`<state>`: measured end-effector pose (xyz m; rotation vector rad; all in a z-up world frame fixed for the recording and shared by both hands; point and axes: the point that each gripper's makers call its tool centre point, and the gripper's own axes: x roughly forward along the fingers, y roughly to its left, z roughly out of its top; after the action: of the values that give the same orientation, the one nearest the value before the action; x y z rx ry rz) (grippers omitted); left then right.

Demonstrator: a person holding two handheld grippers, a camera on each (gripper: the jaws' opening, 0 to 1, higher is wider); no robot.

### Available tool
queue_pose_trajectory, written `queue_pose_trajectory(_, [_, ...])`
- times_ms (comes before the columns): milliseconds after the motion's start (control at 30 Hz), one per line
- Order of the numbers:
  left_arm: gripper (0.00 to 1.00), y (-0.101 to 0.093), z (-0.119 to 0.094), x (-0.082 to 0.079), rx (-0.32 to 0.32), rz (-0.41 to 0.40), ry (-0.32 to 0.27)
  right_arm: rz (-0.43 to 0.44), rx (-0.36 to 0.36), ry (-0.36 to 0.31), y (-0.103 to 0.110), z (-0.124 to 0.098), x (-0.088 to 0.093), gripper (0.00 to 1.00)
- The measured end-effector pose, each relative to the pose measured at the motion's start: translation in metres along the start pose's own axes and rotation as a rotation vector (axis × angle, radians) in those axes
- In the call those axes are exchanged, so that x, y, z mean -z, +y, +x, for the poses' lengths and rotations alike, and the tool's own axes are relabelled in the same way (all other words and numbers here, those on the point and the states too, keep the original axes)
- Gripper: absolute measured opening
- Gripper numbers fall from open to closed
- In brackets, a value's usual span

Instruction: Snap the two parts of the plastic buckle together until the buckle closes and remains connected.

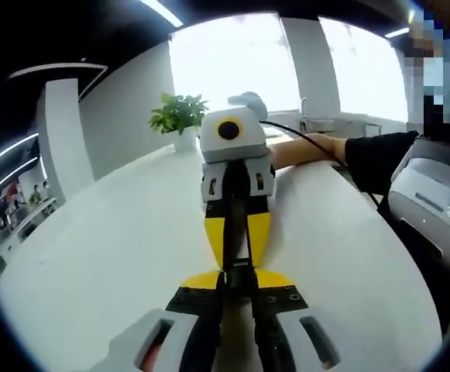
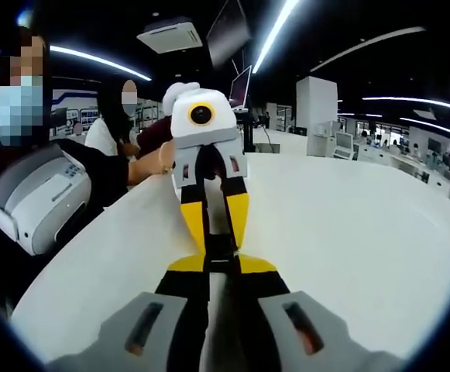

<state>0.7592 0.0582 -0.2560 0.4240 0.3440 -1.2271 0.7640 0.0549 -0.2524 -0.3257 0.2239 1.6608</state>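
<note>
We have the two hand-held grippers nose to nose above the white table [image 1: 93, 256], well in from its curved edges. In the left gripper view our left hand-held gripper [image 1: 238, 280] has its jaws drawn together on a dark buckle half [image 1: 240, 271], and the right hand-held gripper [image 1: 238, 232] faces it with yellow-tipped jaws pinched on the same dark line. In the right gripper view the right hand-held gripper [image 2: 221, 267] is likewise clamped on a dark buckle half [image 2: 220, 249], meeting the left hand-held gripper [image 2: 213, 221].

We judge this the snapping step itself: the halves meet tip to tip, but we cannot tell whether they have latched. Next we need a straight, aligned push along the shared axis, then a gentle pull to test the hold.

A potted plant [image 1: 180, 118] stands at the table's far edge.
</note>
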Motion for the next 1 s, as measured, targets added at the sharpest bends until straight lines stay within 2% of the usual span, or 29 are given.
queue_pose_trajectory(300, [0.13, 0.004, -0.001, 0.000, -0.013, 0.003, 0.002, -0.015, 0.015, 0.004, -0.002, 0.000, 0.000, 0.11])
queue_pose_trajectory(567, [0.16, 0.015, -0.006, 0.002, -0.060, -0.010, 0.014, -0.039, 0.049, 0.023, -0.011, -0.002, 0.000, 0.11])
queue_pose_trajectory(767, [0.15, 0.031, -0.014, -0.002, -0.124, -0.057, -0.006, -0.046, 0.083, 0.033, -0.022, -0.004, -0.001, 0.11])
queue_pose_trajectory(800, [0.15, 0.036, -0.017, -0.003, -0.146, -0.083, -0.019, -0.051, 0.094, 0.036, -0.025, -0.005, -0.002, 0.11])
queue_pose_trajectory(900, [0.15, 0.044, -0.021, -0.004, -0.173, -0.130, -0.040, -0.052, 0.126, 0.031, -0.034, -0.008, -0.005, 0.11])
queue_pose_trajectory(1000, [0.15, 0.048, -0.022, -0.003, -0.189, -0.143, -0.042, -0.058, 0.160, 0.021, -0.043, -0.012, -0.009, 0.11])
